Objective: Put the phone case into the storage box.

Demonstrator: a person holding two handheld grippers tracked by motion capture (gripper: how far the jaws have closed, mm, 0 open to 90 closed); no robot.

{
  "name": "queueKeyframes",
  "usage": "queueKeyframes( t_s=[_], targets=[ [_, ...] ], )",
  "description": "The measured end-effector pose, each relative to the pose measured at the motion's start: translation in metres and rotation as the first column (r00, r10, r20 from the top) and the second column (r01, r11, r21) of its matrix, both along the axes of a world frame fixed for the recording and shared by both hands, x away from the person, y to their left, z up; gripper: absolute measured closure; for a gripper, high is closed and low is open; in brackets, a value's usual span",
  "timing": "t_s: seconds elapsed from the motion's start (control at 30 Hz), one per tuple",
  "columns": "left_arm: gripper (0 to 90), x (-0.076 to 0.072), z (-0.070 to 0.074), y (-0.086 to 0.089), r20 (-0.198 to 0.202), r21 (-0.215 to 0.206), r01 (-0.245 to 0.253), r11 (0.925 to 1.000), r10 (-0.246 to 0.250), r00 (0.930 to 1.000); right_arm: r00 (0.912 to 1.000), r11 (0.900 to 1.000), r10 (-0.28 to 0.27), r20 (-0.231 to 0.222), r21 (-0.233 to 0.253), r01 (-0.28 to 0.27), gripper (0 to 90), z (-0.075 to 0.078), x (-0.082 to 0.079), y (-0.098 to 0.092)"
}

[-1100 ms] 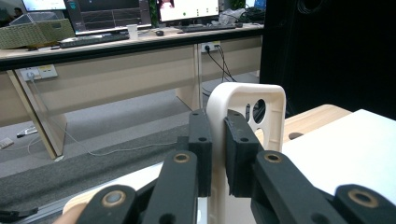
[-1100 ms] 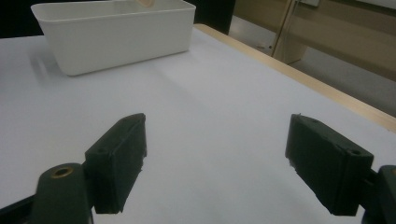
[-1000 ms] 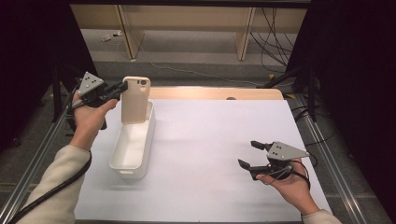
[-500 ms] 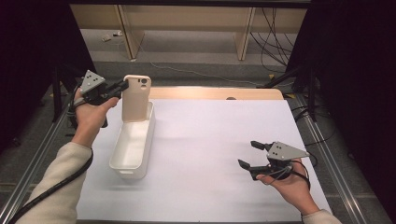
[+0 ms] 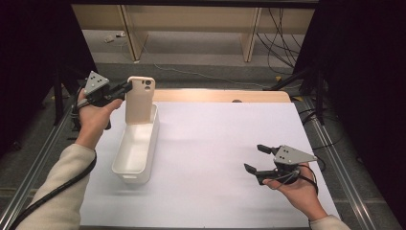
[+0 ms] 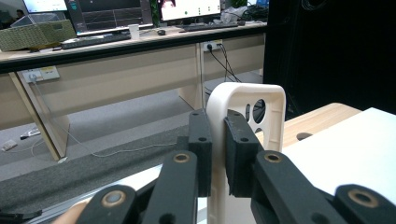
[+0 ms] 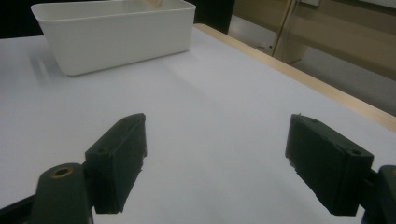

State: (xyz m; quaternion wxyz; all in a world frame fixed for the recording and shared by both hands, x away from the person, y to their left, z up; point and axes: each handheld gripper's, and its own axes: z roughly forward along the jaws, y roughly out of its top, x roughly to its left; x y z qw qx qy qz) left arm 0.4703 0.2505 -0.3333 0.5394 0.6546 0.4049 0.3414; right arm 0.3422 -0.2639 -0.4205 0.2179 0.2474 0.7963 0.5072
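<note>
High view: left gripper [image 5: 128, 87] at the far left of the table, jaws closed on the left edge of a cream phone case [image 5: 140, 100]. The case stands upright, camera cut-out at the top, its lower end inside the far end of a white bin [image 5: 136, 153]. The bin lies lengthwise on the white table sheet [image 5: 215, 153], left of centre. Right gripper [image 5: 253, 158] is at the near right, well apart from the bin, jaws spread wide with nothing between them, held just above the sheet.

Left gripper view: both black pads [image 6: 240, 154] press the case's [image 6: 247, 116] side rim from either side; the case rises above the jaws, cut-out visible at upper right.

Right gripper view: jaws stand far apart, empty, with bare sheet [image 7: 210, 107] between them. The bin [image 7: 116, 35] sits at far left of this view; a cream sliver of the case [image 7: 154, 3] shows above its rim.
</note>
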Motion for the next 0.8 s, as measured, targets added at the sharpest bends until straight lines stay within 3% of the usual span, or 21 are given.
queueKeyframes(
  t_s=[0.8],
  targets=[
    [82.1, 0.011, -0.004, -0.001, -0.003, -0.009, -0.008, 0.9999, 0.008, 1.0000, 1.0000, 1.000, 0.001, -0.005, -0.001, -0.001, 21.8, 0.000, 0.000, 0.000]
  ],
)
